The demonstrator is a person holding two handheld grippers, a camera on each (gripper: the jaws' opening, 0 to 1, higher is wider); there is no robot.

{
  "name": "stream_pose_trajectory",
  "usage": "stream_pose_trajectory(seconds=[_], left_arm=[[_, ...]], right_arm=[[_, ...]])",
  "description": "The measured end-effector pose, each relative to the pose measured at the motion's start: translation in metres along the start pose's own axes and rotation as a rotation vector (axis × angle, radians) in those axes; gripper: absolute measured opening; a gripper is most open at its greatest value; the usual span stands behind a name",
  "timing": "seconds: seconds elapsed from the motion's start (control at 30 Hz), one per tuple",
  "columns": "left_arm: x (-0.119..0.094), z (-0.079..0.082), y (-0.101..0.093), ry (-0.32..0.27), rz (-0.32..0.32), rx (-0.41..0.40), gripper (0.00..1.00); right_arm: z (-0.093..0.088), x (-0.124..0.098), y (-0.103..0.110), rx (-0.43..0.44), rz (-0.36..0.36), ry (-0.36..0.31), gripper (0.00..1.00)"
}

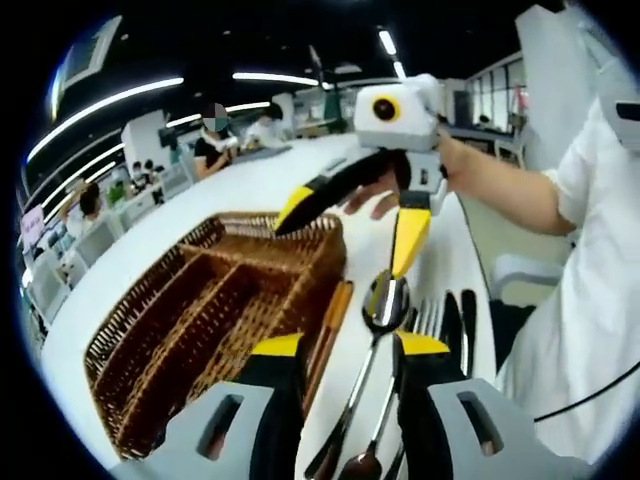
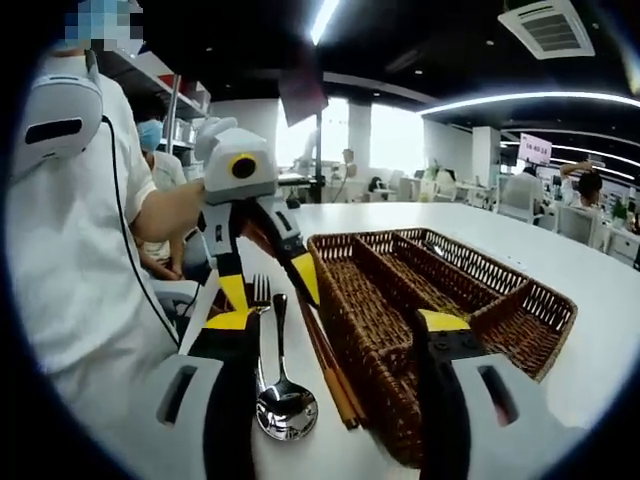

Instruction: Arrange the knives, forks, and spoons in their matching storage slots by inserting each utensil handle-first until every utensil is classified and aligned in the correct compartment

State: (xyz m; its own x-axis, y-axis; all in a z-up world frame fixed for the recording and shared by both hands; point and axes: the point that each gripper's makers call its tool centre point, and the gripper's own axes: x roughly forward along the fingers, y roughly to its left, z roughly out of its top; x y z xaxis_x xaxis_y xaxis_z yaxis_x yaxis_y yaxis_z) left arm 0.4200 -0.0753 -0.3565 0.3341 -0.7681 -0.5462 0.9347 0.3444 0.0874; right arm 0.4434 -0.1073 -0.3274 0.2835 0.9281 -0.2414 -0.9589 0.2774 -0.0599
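From my left gripper [image 1: 340, 345] the jaws stand fairly wide with nothing between them, hanging just over the cutlery on the white table [image 1: 150, 235]; right under the tips there's a spoon [image 1: 384, 300] with its bowl pointing away from me, a second spoon lower down, and a fork [image 1: 430, 318] just to the right of them, all lying side by side and touching or nearly so; something orange, maybe chopsticks [image 1: 335, 315], lies tight against the basket's near wall; the wicker basket [image 1: 215, 320] sits just left of the pile, long slots running away from me, and I can't spot any utensil inside it; past that the right gripper [image 1: 345, 235] comes in from the right, jaws spread wide, one tip over the basket rim and the other pointing down at the spoon bowl, gripping nothing; a person in white holds it. From my right gripper [image 2: 340, 320], jaws also wide apart and empty, a spoon [image 2: 285, 405] lies bowl toward me between them near the left jaw, a fork [image 2: 260, 292] beside it, the orange sticks along the basket [image 2: 450, 300], which sits between my jaws and to the right; the left gripper [image 2: 265, 285] hangs over the fork, spread wide; farther back, desks and people under ceiling lights.
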Motion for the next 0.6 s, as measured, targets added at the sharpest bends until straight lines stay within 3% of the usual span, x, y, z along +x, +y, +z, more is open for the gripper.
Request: stream_pose_trajectory(seconds=[0.6], left_arm=[[0.016, -0.007, -0.012, 0.084, -0.077, 0.062, 0.25]], right_arm=[[-0.005, -0.008, 0.009, -0.014, 0.008, -0.013, 0.7]])
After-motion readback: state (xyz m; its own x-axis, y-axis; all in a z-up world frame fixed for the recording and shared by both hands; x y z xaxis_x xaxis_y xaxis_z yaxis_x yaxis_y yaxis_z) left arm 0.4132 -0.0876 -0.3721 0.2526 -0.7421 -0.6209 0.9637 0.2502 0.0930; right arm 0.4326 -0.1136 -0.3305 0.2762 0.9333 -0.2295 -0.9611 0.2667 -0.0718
